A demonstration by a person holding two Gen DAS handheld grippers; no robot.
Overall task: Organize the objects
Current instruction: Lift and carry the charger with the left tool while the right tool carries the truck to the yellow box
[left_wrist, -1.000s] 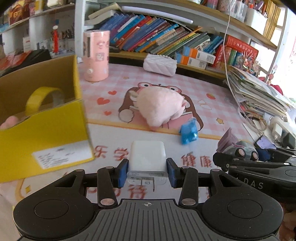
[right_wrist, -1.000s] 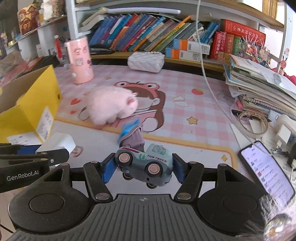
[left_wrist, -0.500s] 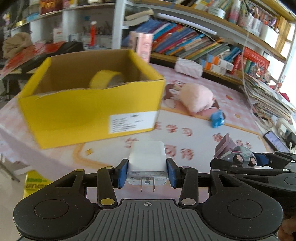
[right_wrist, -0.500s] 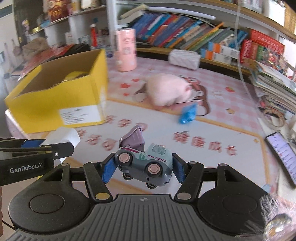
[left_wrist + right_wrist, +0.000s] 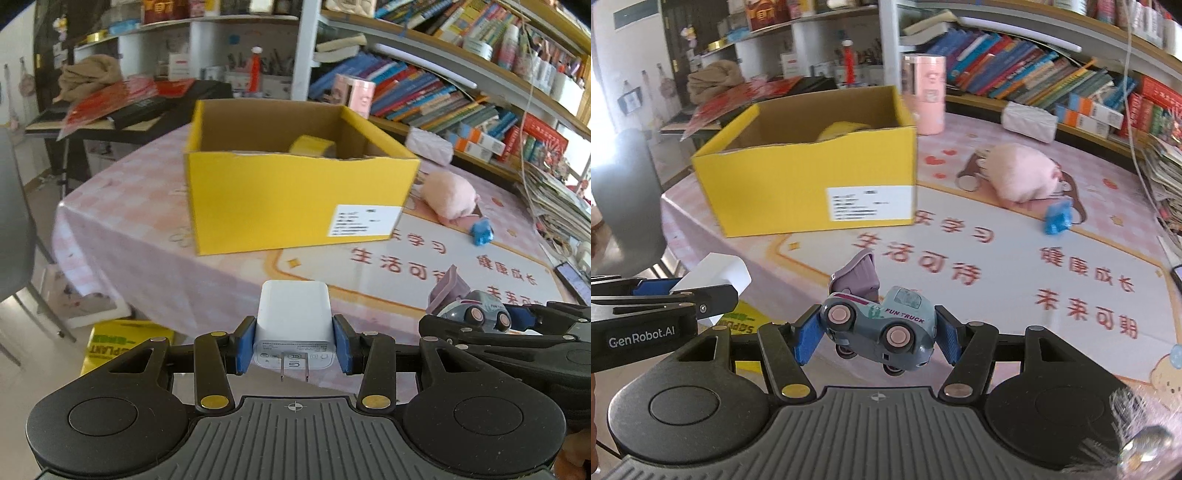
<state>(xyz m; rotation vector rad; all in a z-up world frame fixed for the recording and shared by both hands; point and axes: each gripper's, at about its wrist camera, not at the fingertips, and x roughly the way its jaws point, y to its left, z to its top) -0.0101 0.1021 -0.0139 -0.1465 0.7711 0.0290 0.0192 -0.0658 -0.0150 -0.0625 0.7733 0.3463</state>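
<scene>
My left gripper (image 5: 293, 347) is shut on a white plug charger (image 5: 293, 325), held in the air at the table's near edge. My right gripper (image 5: 877, 332) is shut on a grey toy truck (image 5: 877, 328) with a purple tipper, also lifted. An open yellow cardboard box (image 5: 295, 192) stands on the table ahead, also in the right wrist view (image 5: 812, 184); a yellow tape roll (image 5: 312, 146) lies inside it. A pink plush toy (image 5: 1019, 173) and a small blue toy (image 5: 1057, 218) lie on the mat to the right.
A pink cylinder cup (image 5: 925, 94) stands behind the box, a white pouch (image 5: 1028, 122) by the bookshelf. Stacked papers (image 5: 557, 199) and a phone (image 5: 574, 278) are at the right edge. A grey chair (image 5: 624, 192) and a yellow bag (image 5: 122, 339) are left, off the table.
Both grippers have pulled back and to the left with their objects. The yellow box now sits straight ahead and farther off; the table's near edge and floor have come into view.
</scene>
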